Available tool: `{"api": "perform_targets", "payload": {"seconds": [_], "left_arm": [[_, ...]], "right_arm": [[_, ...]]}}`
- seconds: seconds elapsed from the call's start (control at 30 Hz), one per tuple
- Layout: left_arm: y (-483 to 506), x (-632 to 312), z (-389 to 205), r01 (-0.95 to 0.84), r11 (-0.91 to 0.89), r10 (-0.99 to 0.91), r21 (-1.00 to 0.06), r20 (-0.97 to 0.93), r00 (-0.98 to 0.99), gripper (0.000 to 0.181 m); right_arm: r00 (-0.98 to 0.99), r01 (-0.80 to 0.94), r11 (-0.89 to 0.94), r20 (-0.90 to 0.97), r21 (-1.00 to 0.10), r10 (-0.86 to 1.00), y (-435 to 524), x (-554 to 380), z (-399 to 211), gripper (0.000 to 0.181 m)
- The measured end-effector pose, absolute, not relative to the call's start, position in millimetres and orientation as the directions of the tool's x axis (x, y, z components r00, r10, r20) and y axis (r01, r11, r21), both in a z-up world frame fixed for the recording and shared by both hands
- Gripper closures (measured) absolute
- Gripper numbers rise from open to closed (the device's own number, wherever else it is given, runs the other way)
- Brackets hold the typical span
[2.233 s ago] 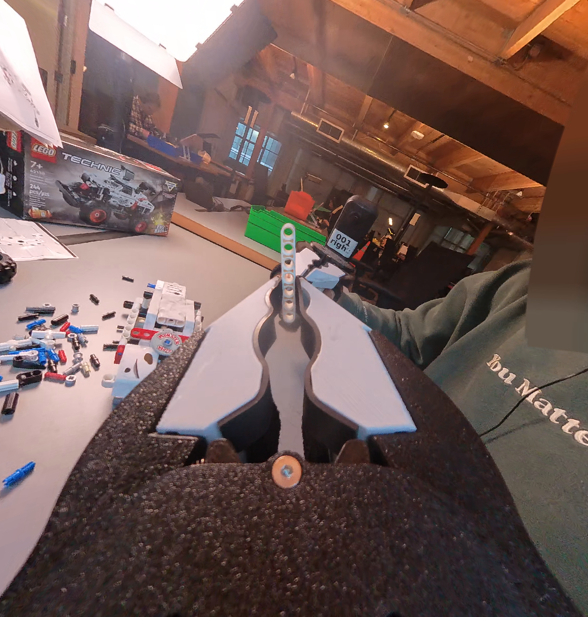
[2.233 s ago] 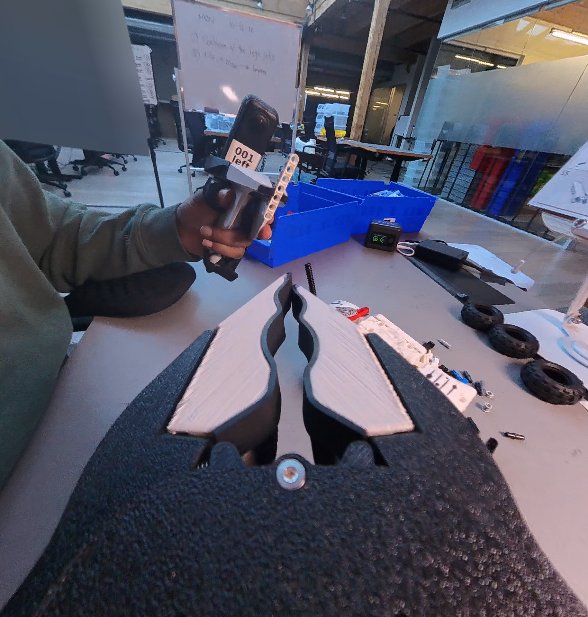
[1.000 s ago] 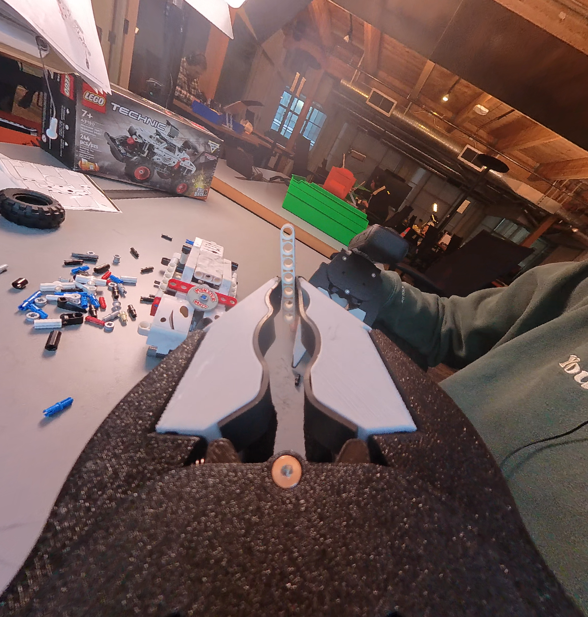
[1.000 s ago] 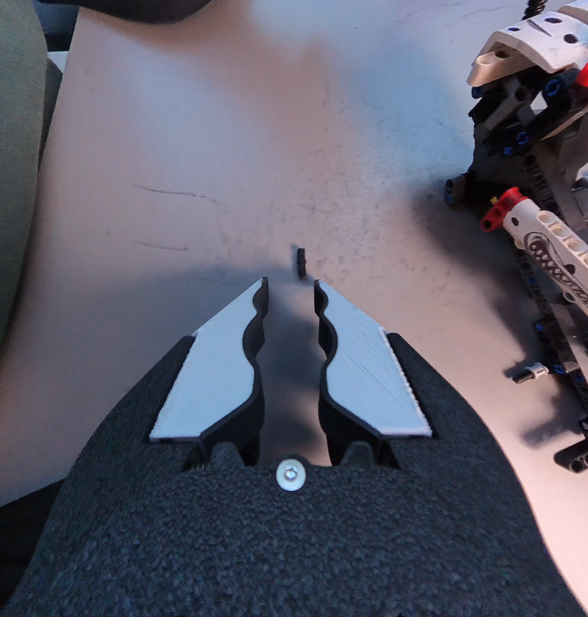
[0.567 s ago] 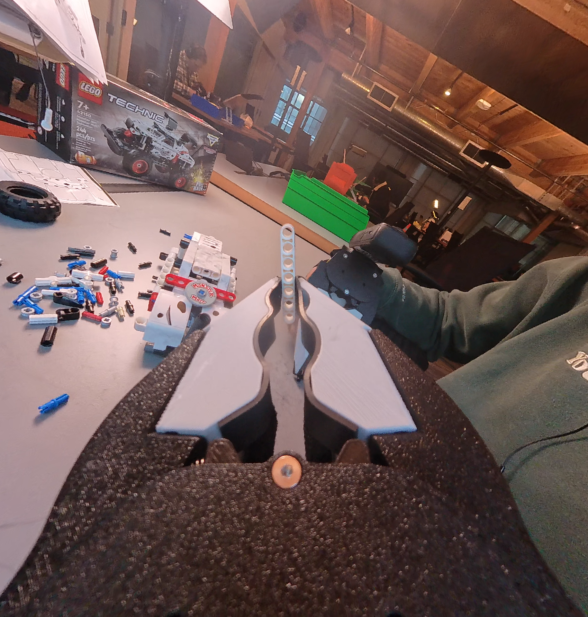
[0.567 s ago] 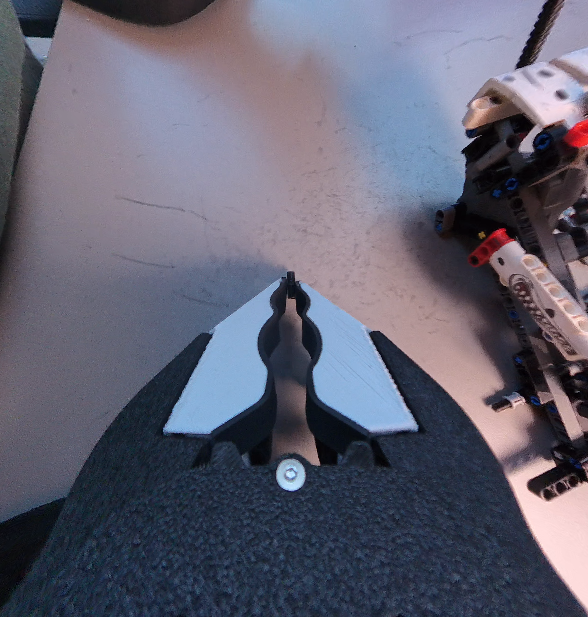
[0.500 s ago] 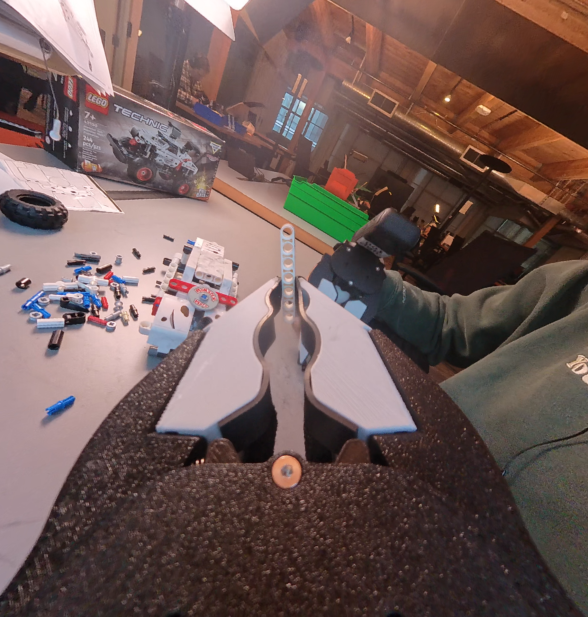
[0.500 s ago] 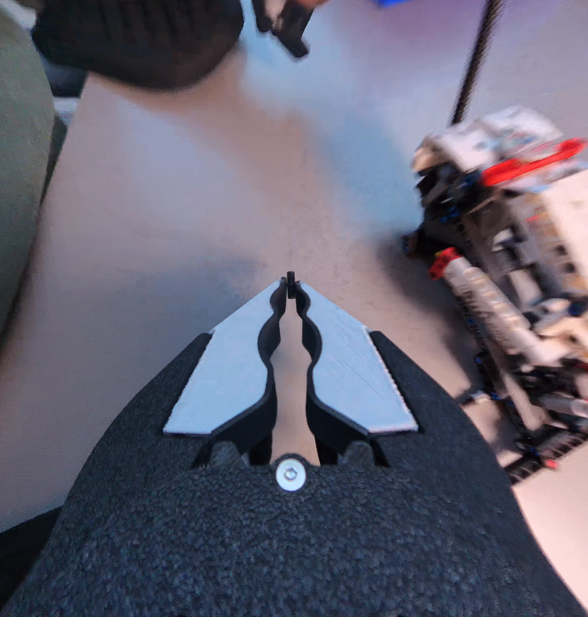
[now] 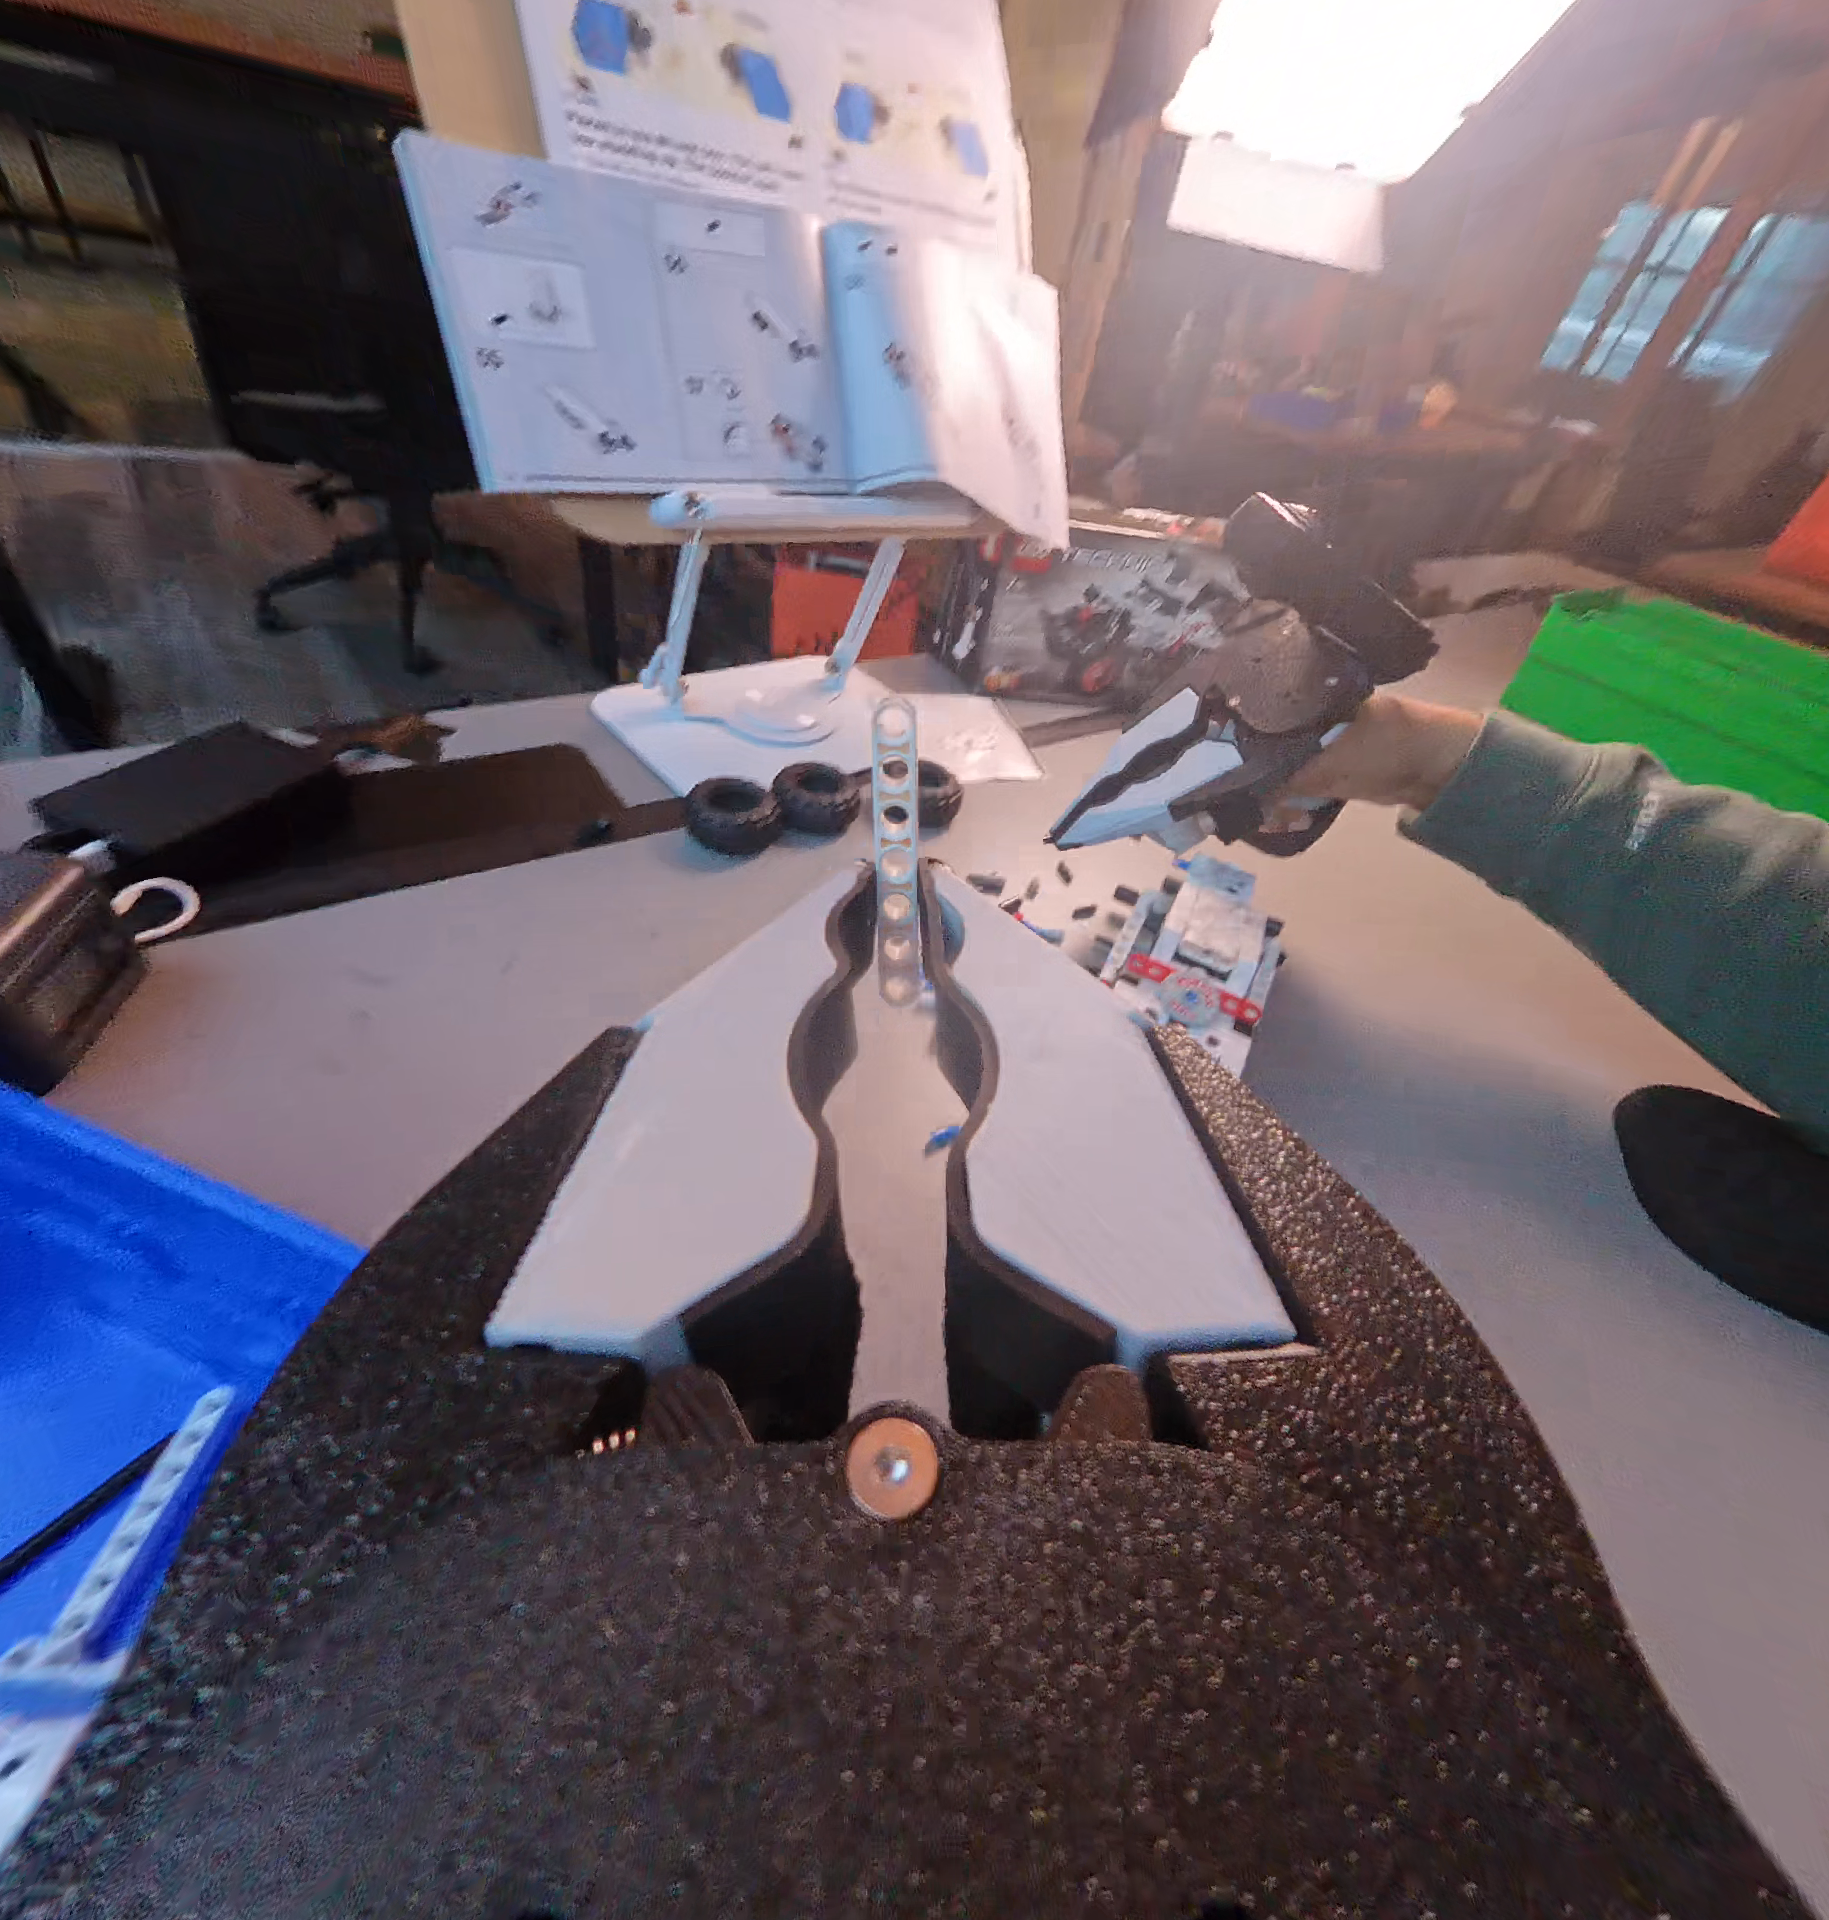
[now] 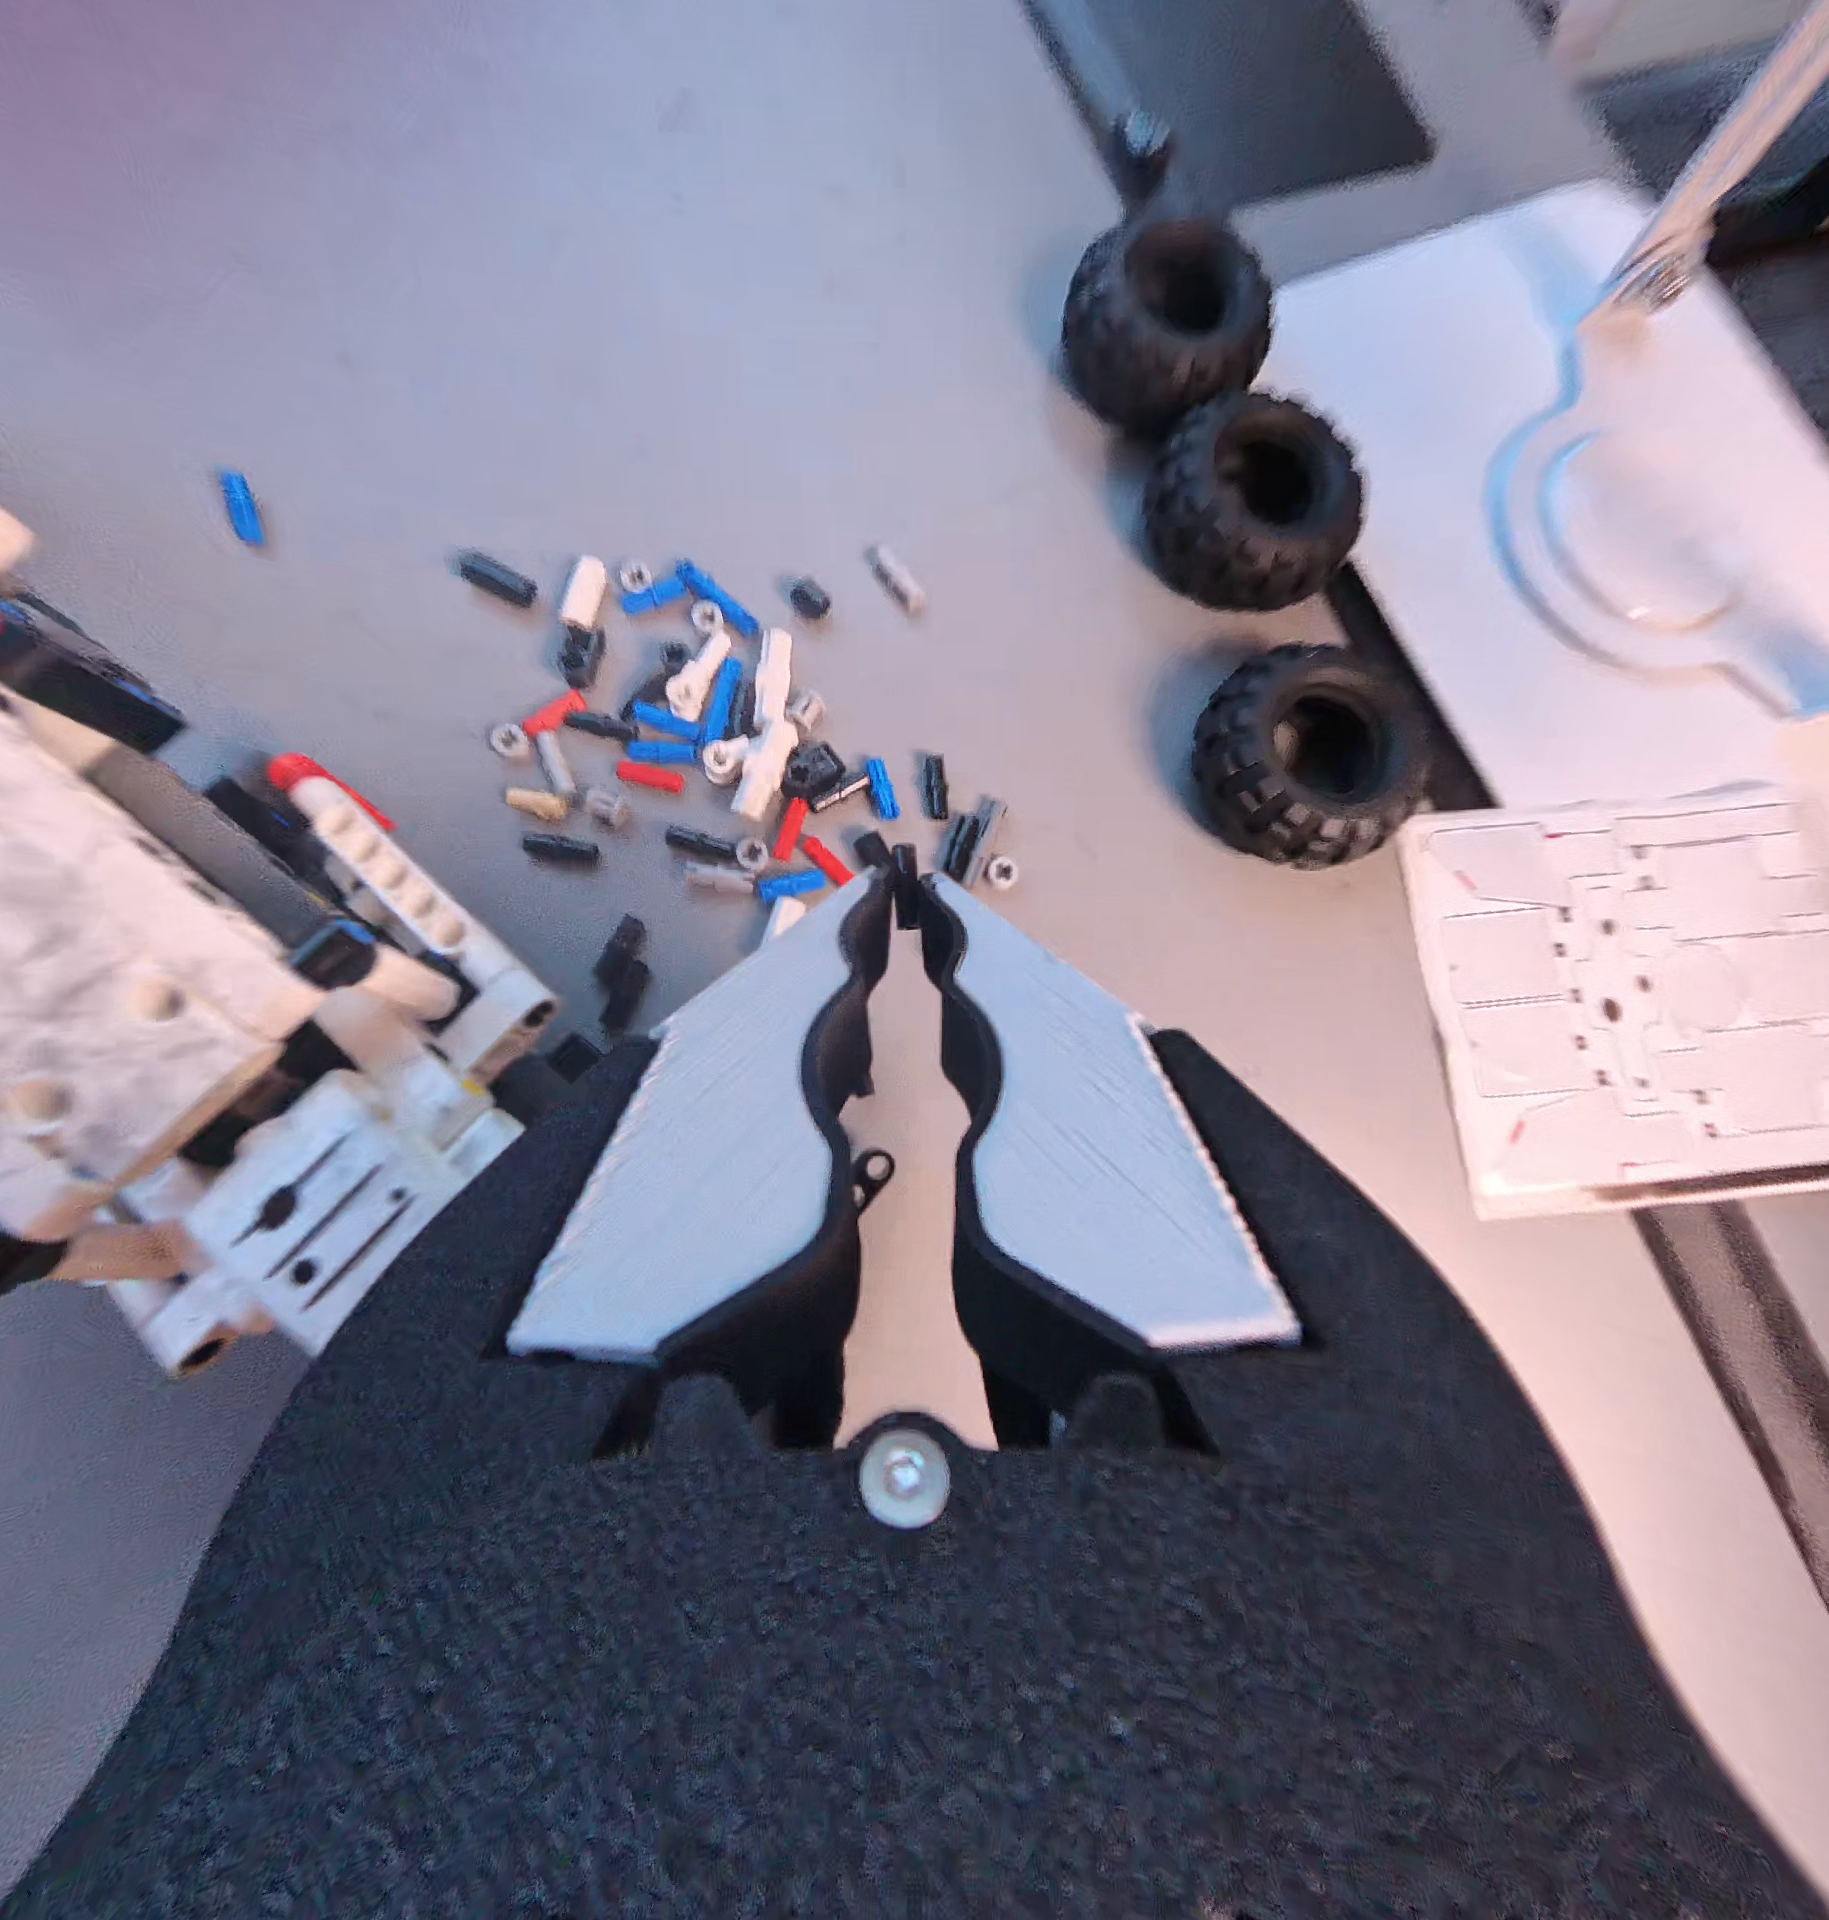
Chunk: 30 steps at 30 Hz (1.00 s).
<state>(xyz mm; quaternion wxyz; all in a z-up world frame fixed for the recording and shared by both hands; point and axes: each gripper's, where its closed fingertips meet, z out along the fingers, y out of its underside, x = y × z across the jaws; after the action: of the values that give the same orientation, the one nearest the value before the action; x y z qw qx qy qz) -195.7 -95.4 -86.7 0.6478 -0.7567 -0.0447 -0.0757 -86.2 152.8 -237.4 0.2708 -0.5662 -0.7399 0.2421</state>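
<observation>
Grey table (image 9: 370,1039), left wrist view: left gripper (image 9: 894,914) clamps an upright beam (image 9: 894,831) at centre; right gripper (image 9: 1128,800) hovers upper right. Right wrist view: its tips pinch what looks like a black pin (image 10: 904,883) above loose parts (image 10: 702,727), so aligning squarely seems wise.

The tyres (image 10: 1253,499) look like matt, knobbly rubber. The pins (image 10: 681,717) and beam (image 9: 894,842) are smooth plastic. The table (image 10: 577,260) is matt and faintly scuffed.
</observation>
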Motion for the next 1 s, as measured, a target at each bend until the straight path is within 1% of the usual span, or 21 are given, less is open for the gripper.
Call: {"api": "perform_targets", "payload": {"seconds": [0.07,0.13,0.17,0.23,0.27,0.37,0.47,0.57,0.7,0.8,0.87,1.0], "left_arm": [[-111,-220,-90,0.184,-0.252,0.013,-0.950,0.187,0.982,0.174],[-126,-243,-101,0.177,-0.365,0.065,-0.914,0.165,0.984,0.174],[-134,-255,-106,0.174,-0.409,0.098,-0.895,0.147,0.984,0.174],[-149,-275,-126,0.174,-0.524,0.141,-0.834,0.117,0.983,0.174],[-157,-285,-136,0.175,-0.574,0.168,-0.800,0.094,0.981,0.174],[-181,-309,-172,0.192,-0.724,0.231,-0.663,0.029,0.972,0.174],[-198,-324,-200,0.206,-0.817,0.269,-0.538,-0.039,0.962,0.172],[-202,-335,-213,0.216,-0.844,0.297,-0.491,-0.093,0.950,0.159],[-193,-341,-208,0.223,-0.817,0.327,-0.531,-0.109,0.939,0.146],[-183,-341,-196,0.197,-0.788,0.333,-0.583,-0.135,0.933,0.141],[-173,-337,-184,0.148,-0.761,0.319,-0.631,-0.166,0.933,0.139],[-147,-308,-154,0.019,-0.647,0.246,-0.762,-0.184,0.952,0.139]], "right_arm": [[-0.279,0.783,0.253,0.044,-0.567,0.959,149,-85,-262,0.177],[-0.304,0.825,0.269,0.010,-0.497,0.953,150,-83,-278,0.177],[-0.309,0.835,0.271,0.000,-0.479,0.951,150,-83,-281,0.177],[-0.297,0.832,0.245,-0.026,-0.497,0.955,149,-87,-277,0.173],[-0.291,0.830,0.234,-0.035,-0.506,0.956,149,-88,-274,0.167],[-0.280,0.788,0.209,-0.033,-0.580,0.959,150,-90,-258,0.158],[-0.259,0.727,0.167,-0.040,-0.666,0.965,152,-87,-235,0.156],[-0.252,0.666,0.134,-0.053,-0.734,0.966,151,-79,-213,0.155],[-0.271,0.611,0.104,-0.083,-0.785,0.959,144,-66,-194,0.154],[-0.328,0.557,0.086,-0.124,-0.826,0.936,130,-58,-181,0.150],[-0.406,0.480,0.082,-0.138,-0.873,0.904,112,-51,-167,0.146],[-0.523,0.309,0.119,-0.064,-0.944,0.850,75,-31,-147,0.139]]}}
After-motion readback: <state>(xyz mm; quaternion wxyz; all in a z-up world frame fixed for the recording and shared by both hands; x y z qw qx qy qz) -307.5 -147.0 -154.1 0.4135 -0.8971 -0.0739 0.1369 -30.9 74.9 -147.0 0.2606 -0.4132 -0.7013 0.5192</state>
